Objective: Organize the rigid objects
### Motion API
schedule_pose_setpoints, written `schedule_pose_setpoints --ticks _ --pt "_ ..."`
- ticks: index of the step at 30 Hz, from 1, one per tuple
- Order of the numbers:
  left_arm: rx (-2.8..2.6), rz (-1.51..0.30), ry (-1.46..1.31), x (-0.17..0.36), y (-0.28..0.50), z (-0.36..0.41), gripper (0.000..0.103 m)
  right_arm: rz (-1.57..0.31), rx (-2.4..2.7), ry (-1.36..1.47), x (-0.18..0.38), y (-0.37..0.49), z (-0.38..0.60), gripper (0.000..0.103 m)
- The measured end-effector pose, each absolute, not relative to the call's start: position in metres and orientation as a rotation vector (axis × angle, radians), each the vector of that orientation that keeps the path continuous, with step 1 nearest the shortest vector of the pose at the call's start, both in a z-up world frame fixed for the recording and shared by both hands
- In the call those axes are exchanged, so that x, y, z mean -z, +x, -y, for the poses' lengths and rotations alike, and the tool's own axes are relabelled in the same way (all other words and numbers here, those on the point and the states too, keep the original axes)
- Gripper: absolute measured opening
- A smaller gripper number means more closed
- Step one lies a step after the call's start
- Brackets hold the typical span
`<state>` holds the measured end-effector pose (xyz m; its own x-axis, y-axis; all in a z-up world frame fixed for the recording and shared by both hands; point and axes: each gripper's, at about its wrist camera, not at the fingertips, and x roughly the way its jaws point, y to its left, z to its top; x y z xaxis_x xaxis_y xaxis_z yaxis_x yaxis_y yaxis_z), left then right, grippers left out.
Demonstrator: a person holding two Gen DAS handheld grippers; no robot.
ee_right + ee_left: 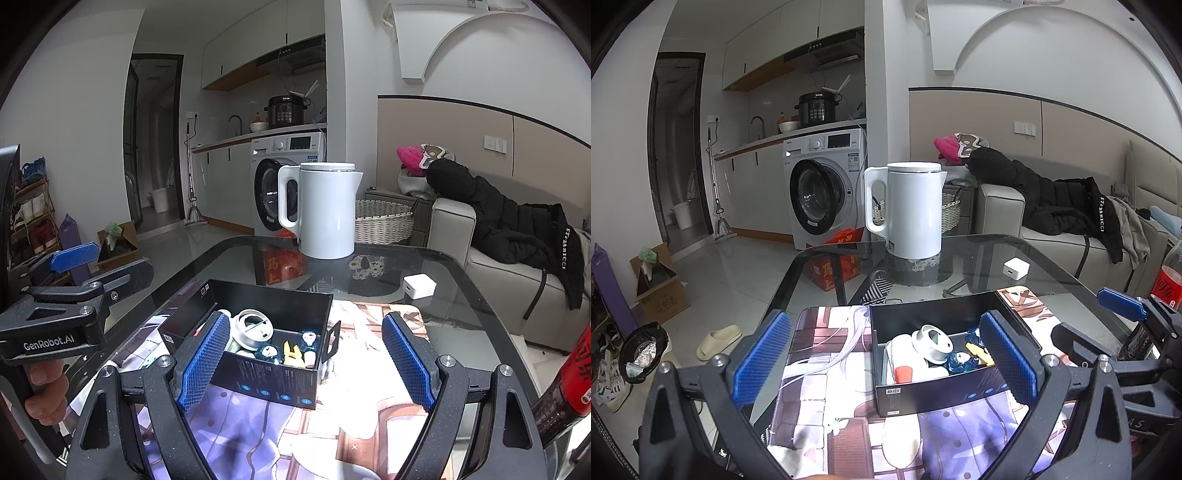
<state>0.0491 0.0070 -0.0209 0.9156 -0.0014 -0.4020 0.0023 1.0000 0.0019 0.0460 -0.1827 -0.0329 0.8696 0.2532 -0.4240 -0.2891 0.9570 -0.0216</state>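
Open tongs (882,356) flank black box (945,387), seemingly full.

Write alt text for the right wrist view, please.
An open right gripper hovers empty before a black box of small items on a printed mat. Behind stand a white kettle and a white charger cube on the glass table; the left gripper is at left.

Trinket-filled black box (945,384) on mat
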Motion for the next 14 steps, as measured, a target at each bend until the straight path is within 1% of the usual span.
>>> schedule_pose_setpoints --ticks 14 --pt "-0.001 -0.416 0.005 0.0220 0.0488 -0.0065 0.103 -0.438 -0.290 -0.091 0.0360 0.0490 0.1787 0.086"
